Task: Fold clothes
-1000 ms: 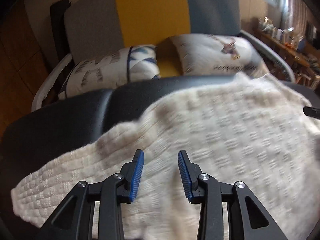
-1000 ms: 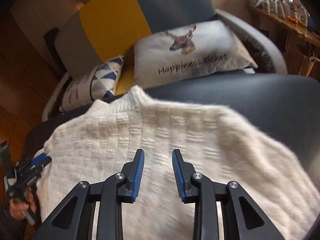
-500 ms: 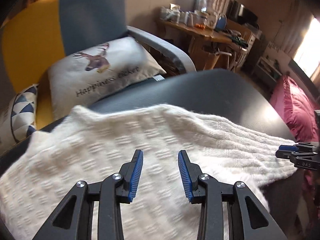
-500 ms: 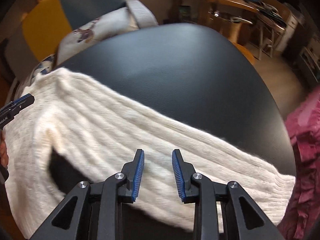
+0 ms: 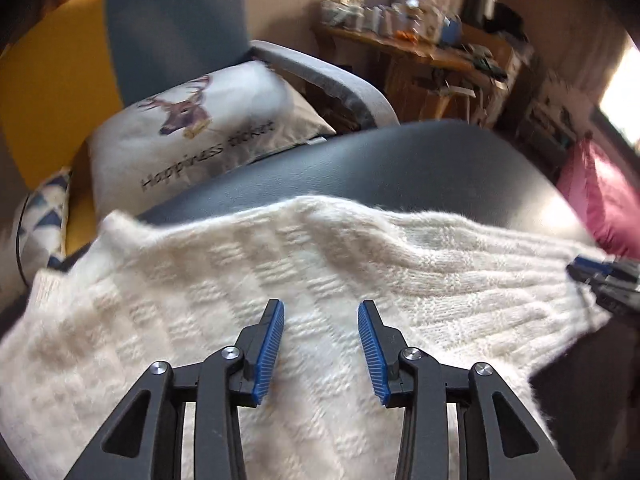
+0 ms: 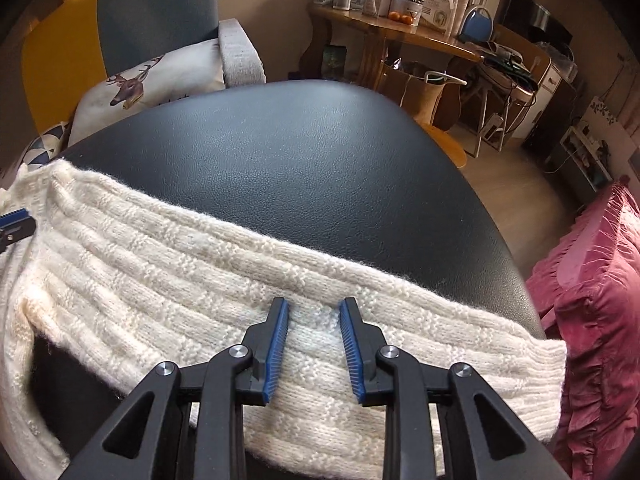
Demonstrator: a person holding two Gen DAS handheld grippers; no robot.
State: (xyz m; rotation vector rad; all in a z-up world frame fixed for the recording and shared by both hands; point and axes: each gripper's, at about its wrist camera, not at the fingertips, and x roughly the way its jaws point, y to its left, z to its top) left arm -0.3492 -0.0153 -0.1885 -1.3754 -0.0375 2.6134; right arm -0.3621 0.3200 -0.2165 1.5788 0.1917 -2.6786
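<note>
Sweater (image 5: 280, 280) lies spread on black table (image 6: 304, 160), sleeve (image 6: 280, 300) stretched toward table's right edge. Your right gripper (image 6: 314, 346) has swung from body onto sleeve, fingers spread astride it, seemingly touching. Left gripper (image 5: 320, 348) spread over body. Sleeve fold likely next.

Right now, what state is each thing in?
white knit sweater: spread flat, unfolded
sleeve: stretched out sideways on the black surface
left hand-held gripper: open, over the body, empty
right hand-held gripper: open, over the sleeve, empty
</note>
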